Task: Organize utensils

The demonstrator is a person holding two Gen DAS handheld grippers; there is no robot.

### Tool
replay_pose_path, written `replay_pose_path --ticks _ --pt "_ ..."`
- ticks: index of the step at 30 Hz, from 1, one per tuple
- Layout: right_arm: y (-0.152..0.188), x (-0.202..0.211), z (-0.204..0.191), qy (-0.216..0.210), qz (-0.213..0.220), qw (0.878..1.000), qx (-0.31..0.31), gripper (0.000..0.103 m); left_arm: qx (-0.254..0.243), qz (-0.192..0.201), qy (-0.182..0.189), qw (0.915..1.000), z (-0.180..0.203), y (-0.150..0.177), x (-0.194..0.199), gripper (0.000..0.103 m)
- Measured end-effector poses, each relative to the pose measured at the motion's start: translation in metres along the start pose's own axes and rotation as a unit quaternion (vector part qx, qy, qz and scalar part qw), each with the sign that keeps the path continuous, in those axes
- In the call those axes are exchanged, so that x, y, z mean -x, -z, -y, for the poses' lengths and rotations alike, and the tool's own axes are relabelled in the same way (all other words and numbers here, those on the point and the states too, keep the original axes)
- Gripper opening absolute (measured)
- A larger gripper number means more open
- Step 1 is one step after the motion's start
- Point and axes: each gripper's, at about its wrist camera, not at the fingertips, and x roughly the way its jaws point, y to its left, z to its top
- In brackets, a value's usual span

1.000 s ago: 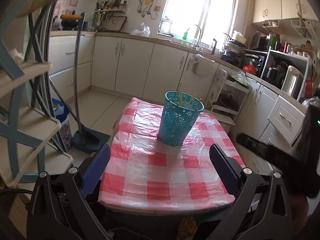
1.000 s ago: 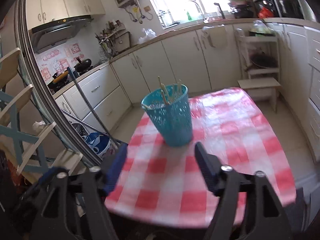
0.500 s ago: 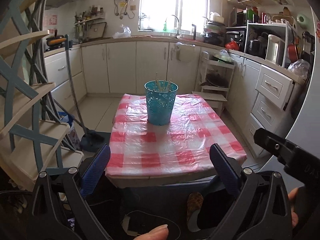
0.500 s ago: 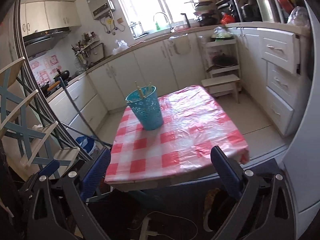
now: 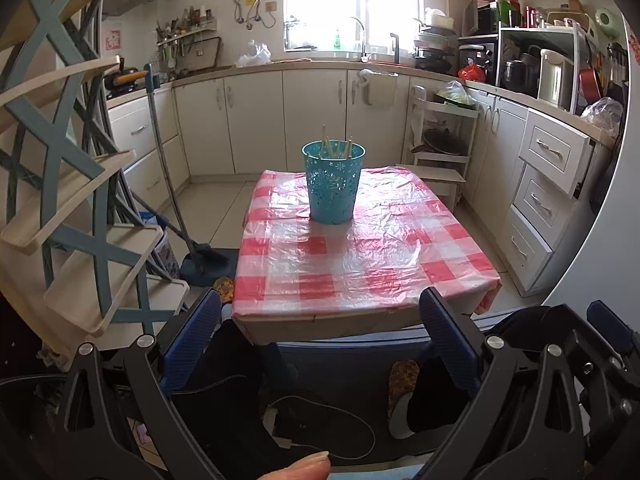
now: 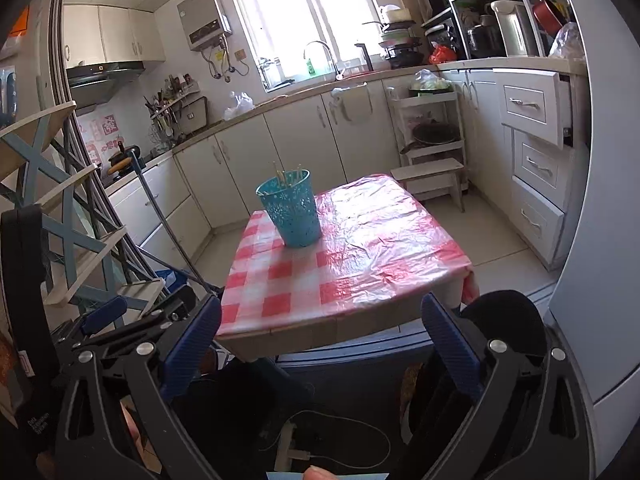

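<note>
while both hand-held grippers gape empty | teal basket (image 5: 333, 184) holds upright chopsticks (image 5: 325, 142)

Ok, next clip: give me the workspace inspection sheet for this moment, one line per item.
Surface: small table under a red-and-white checked plastic cloth, wrinkled.
Job's things: teal perforated holder upright on the far half, wooden utensils standing inside.
Clutter: nothing seen on the cloth.
Grippers: left gripper and right gripper both open, empty, short of the table's near edge.
Cables: white cable on the floor below.
Surroundings: kitchen cabinets, shelf rack, a part-open drawer.
</note>
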Motion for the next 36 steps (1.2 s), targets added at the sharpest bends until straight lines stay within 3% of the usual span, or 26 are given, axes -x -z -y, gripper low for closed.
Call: replay_pose_path --ticks 6,12,36 --pt "0.006 -0.007 -0.005 -0.014 -0.021 1.000 0.009 0.096 -0.009 -0.027 -0.017 0.9995 -0.001 0.001 -0.005 0.095" --pt "0.011 -0.010 -0.004 -0.015 -0.028 0.999 0.008 0.096 0.005 -0.024 -0.039 0.9989 -0.008 0.003 -0.009 0.095" --pt "0.019 -0.015 -0.011 -0.023 -0.049 0.998 0.026 0.096 0.023 -0.017 -0.045 0.9986 -0.018 0.004 -0.007 0.095"
